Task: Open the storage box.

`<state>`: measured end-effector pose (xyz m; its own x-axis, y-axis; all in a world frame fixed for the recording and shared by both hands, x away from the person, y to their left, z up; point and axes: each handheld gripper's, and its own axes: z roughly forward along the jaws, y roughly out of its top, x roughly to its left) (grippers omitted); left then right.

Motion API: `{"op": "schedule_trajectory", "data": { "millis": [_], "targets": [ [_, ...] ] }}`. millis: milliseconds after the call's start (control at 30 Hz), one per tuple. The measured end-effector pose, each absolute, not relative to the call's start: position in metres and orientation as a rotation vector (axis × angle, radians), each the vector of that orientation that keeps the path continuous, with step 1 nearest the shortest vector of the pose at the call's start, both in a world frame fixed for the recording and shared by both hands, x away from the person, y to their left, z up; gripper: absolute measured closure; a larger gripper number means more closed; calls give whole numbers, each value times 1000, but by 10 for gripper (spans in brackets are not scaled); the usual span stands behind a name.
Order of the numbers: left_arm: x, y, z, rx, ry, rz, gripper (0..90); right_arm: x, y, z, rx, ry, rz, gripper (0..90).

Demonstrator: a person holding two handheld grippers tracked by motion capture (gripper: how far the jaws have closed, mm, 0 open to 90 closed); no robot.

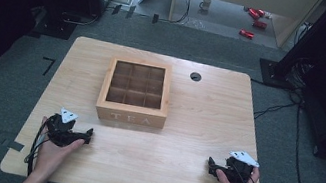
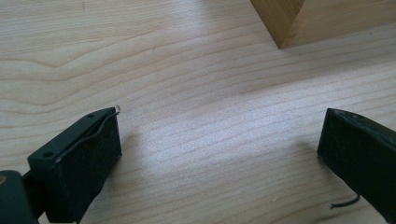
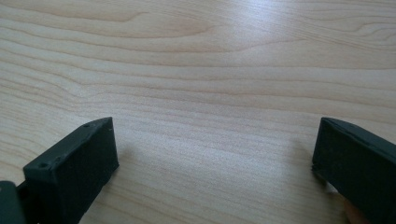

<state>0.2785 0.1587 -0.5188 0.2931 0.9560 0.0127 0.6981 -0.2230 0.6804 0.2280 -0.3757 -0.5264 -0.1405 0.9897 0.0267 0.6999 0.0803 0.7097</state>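
A wooden tea box [image 1: 135, 92] with a windowed lid and the word TEA on its front stands shut in the middle of the light wooden table [image 1: 198, 113]. My left gripper [image 1: 87, 135] rests near the table's front left, open, its jaws pointing right with bare wood between them. In the left gripper view its jaws [image 2: 219, 140] stand wide apart, and a corner of the tea box [image 2: 322, 18] shows at the top right. My right gripper [image 1: 210, 164] lies at the front right, open and empty, pointing left. The right gripper view has its jaws [image 3: 215, 149] wide over bare table.
A round cable hole [image 1: 195, 76] sits in the table behind the box at the right. On the floor beyond the table are a mug [image 1: 205, 3] and red objects [image 1: 248, 34]. Cables [image 1: 274, 108] trail off to the right.
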Motion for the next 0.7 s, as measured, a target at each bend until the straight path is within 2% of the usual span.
{"op": "schedule_trajectory", "data": {
  "millis": [67, 100, 133, 200, 267, 333, 533, 567, 667, 700],
  "targets": [
    [278, 159, -518, 2004, 1475, 601, 1, 227, -375, -526, 1666, 1890, 818, 19],
    [277, 161, -517, 2002, 1480, 610, 4, 227, -374, -526, 1660, 1879, 826, 77],
    [276, 162, -515, 1984, 1488, 624, 45, 226, -374, -524, 1651, 1873, 833, 155],
    [275, 165, -512, 1962, 1494, 631, 149, 226, -373, -523, 1646, 1858, 837, 164],
    [275, 172, -505, 1919, 1501, 618, 190, 229, -367, -512, 1632, 1833, 915, 175],
    [277, 177, -500, 1880, 1512, 605, 306, 232, -359, -502, 1601, 1824, 946, 185],
    [291, 193, -488, 1776, 1514, 552, 457, 246, -341, -486, 1579, 1816, 1042, 233],
    [295, 194, -486, 1765, 1517, 554, 488, 250, -337, -485, 1576, 1816, 1049, 253],
    [307, 194, -485, 1767, 1524, 539, 644, 261, -320, -484, 1561, 1819, 1087, 432],
    [307, 194, -485, 1767, 1524, 539, 685, 261, -320, -484, 1561, 1819, 1087, 432]
  ]
}}
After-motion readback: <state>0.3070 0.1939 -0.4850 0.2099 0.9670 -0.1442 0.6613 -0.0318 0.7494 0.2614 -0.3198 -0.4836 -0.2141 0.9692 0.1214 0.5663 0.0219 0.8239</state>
